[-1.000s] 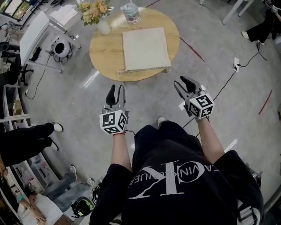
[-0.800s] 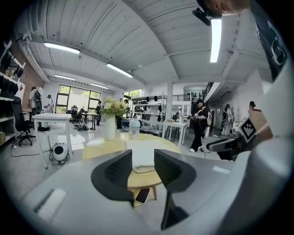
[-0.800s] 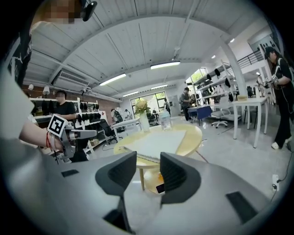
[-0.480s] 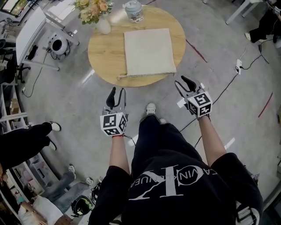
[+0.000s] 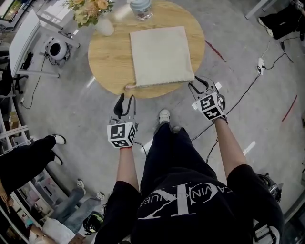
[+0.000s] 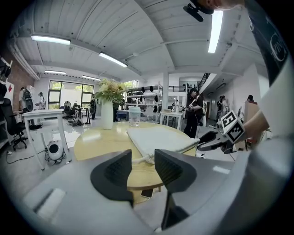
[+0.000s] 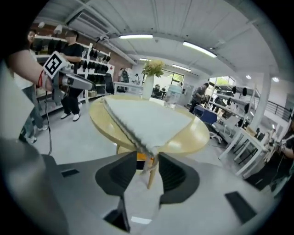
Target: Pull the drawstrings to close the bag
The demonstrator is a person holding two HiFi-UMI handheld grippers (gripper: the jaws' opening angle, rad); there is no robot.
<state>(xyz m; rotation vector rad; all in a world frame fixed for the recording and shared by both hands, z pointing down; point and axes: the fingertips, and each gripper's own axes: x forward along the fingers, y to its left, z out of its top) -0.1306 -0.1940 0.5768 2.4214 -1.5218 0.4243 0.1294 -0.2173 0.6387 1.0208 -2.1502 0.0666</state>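
A beige drawstring bag (image 5: pixel 159 55) lies flat on the round wooden desk (image 5: pixel 107 62), with its gathered mouth along the near edge, facing the person. A vase of flowers (image 5: pixel 90 9) and a clear jar (image 5: pixel 141 7) stand at the far side of the desk, apart from the bag.

The left gripper (image 5: pixel 127 97) hangs just off the desk's near edge, below the bag's left corner. Its jaws stand apart and have just been opening. In the left gripper view the knotted drawstring end (image 6: pixel 146 159) shows through the gap, resting on the desk beyond the jaws and touched by neither.

The right gripper (image 5: pixel 198 85) sits at the desk's edge by the bag's right corner, tilted downward. Its jaws are also apart. In the right gripper view the bag's right corner (image 7: pixel 146 148) overhangs the desk edge in line with the gap, and neither pad presses on it
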